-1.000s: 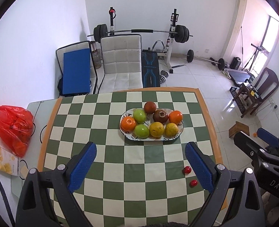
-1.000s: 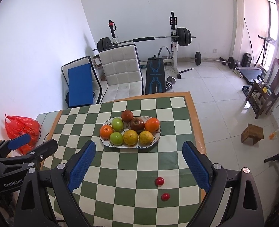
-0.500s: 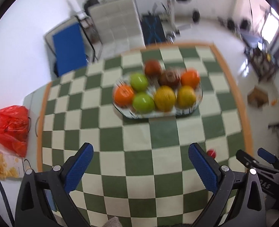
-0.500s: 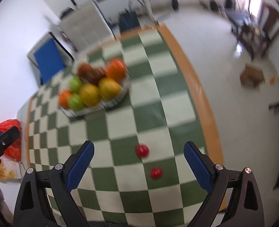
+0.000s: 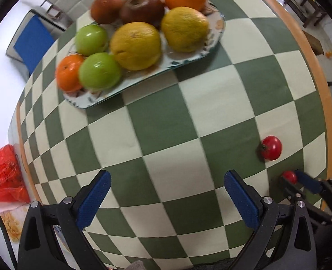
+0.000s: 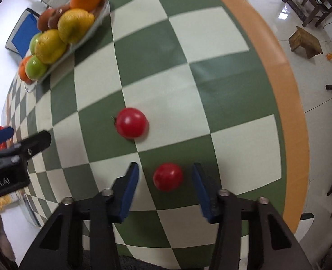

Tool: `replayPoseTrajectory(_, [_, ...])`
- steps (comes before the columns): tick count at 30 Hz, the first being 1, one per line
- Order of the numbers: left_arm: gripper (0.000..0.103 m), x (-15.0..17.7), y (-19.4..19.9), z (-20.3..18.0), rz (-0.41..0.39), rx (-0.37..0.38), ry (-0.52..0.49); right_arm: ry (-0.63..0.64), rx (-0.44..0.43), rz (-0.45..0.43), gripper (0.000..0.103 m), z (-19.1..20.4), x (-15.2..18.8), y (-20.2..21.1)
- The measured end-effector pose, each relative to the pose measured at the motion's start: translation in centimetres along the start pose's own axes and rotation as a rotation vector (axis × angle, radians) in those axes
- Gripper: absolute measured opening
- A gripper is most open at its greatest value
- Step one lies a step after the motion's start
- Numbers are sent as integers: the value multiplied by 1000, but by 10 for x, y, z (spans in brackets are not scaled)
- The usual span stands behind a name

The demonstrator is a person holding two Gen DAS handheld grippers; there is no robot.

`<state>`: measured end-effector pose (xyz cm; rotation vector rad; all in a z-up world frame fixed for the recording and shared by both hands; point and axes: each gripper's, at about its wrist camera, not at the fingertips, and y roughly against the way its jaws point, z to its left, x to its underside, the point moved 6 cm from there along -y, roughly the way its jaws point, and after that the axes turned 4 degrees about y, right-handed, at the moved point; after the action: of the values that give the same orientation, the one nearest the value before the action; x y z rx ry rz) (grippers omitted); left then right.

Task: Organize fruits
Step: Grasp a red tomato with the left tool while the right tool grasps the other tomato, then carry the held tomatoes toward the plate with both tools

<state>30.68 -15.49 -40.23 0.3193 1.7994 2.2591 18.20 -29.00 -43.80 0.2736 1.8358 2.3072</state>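
A patterned oval plate [image 5: 141, 76] holds oranges, green apples, yellow citrus and dark red fruit; it also shows in the right wrist view [image 6: 87, 33]. Two small red tomatoes lie on the checkered table. My right gripper [image 6: 166, 180] is open with the near tomato [image 6: 168, 176] between its fingers, apart from both pads. The far tomato [image 6: 131, 123] lies just beyond it. My left gripper [image 5: 166, 193] is open and empty over bare table. In the left wrist view the far tomato [image 5: 271, 147] and the near tomato [image 5: 289, 176] sit at the right.
The table's orange edge [image 6: 274, 72] runs along the right, with floor and a wooden stool [image 6: 305, 41] beyond. A red plastic bag [image 5: 3, 177] lies off the table's left side. A blue folding chair [image 5: 33, 42] stands behind.
Both grippers have dropped low and forward toward the table. The right gripper has come around the near tomato and its fingers have narrowed. The left stays wide open.
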Motion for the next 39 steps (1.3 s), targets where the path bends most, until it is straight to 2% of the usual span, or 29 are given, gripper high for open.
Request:
replayPoseTrajectory(2, [103,-4,1,-10,-2,4,-22,3,-4,4,31,-1,3,-4])
replayPoseTrajectory(7, [103,-16,7,-42,-12,53,-87,-31,-12,-45,31,-13,2,14])
replayPoseTrajectory(10, [103,-19,5,-66,2,84,-132,-63,-15,-67,31,-26,2,26])
replayPoseTrajectory(12, [101,-18,3,-85,34,130,-175,-74,-9,-76,31,-35,2,31])
replayPoseTrajectory(16, [91,-17,0,-111,50,168,-218,-95,5,-85,31,-49,4,33])
replayPoseTrajectory(18, [76,-16,-1,-123,56,175,-244,-112,6,-81,31,-57,2,31])
replayPoseTrajectory(19, [73,-16,-1,-129,61,176,-256,-124,4,-82,31,-61,2,31])
replayPoseTrajectory(21, [56,-14,-4,-141,69,179,-276,-140,4,-84,31,-67,4,31])
replayPoseTrajectory(22, [53,-14,-4,-146,73,181,-284,-147,3,-86,31,-72,5,31])
replayPoseTrajectory(23, [47,-14,-6,-149,76,186,-291,-153,3,-87,31,-74,6,32])
replayPoseTrajectory(24, [37,-14,-7,-151,77,191,-296,-156,4,-89,31,-78,8,33])
replayPoseTrajectory(27, [27,-14,-7,-153,66,206,-303,-163,8,-96,31,-80,9,36])
replayPoseTrajectory(34, [26,-18,-5,-141,39,228,-283,-158,15,-105,31,-80,7,43])
replayPoseTrajectory(39, [26,-20,10,-108,9,275,-204,-130,11,-127,31,-69,1,56])
